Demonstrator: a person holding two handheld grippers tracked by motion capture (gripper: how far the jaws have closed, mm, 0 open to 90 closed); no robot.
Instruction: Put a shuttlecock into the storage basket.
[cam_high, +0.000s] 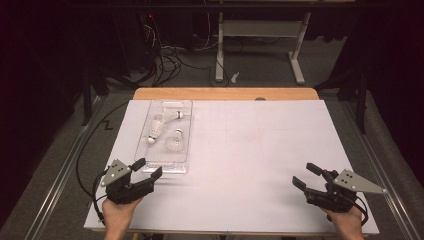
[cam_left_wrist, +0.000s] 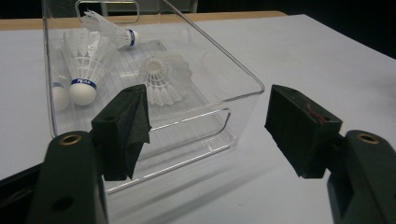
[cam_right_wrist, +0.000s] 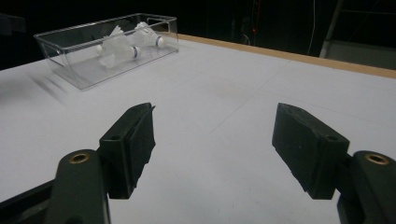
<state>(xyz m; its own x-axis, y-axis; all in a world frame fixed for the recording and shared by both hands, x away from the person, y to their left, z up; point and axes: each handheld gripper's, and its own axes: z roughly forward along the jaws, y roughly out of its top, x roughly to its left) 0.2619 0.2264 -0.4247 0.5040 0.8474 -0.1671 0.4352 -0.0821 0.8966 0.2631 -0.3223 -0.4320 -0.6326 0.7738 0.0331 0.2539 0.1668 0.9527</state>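
Bench (cam_high: 260, 150) under white sheet, flat and bare apart from clear plastic bin (cam_high: 187, 130) at left-centre. Inside bin: three shuttlecocks. One (cam_high: 170, 115) on its side near far end, cork pointing right; one (cam_high: 156, 129) along left wall, cork toward near end; one (cam_high: 174, 142) nearer the middle, looks cork-down with feathers up.

Step in hand, judged: left gripper (cam_high: 148, 169) about to reach into bin for a shuttlecock. No contact yet.

To do it well:
- Come over the near wall from above rather than through it; wall is transparent and easy to clip.
- Take nearest shuttlecock (cam_left_wrist: 166, 79), the one just beyond the wall in left gripper view.
- Close on cork or lower skirt, lightly; feathers likely to crush or splay under hard squeeze.
- Bin is light and probably slides if nudged; steady with right gripper (cam_high: 308, 176) if needed.

Pose:
- Left gripper just short of bin's near end, jaws spread wide, nothing between them, pointing up-right toward the bin. Near-right corner of bin (cam_left_wrist: 243, 100) sits between the jaws in its own view.
- Right gripper well apart at bench's near right, jaws also spread and empty, low over the sheet, aimed up-left; bin (cam_right_wrist: 105, 51) far off in its view.
- Hand (cam_high: 118, 212) and hand (cam_high: 345, 220) grip each tool from behind at the near edge.
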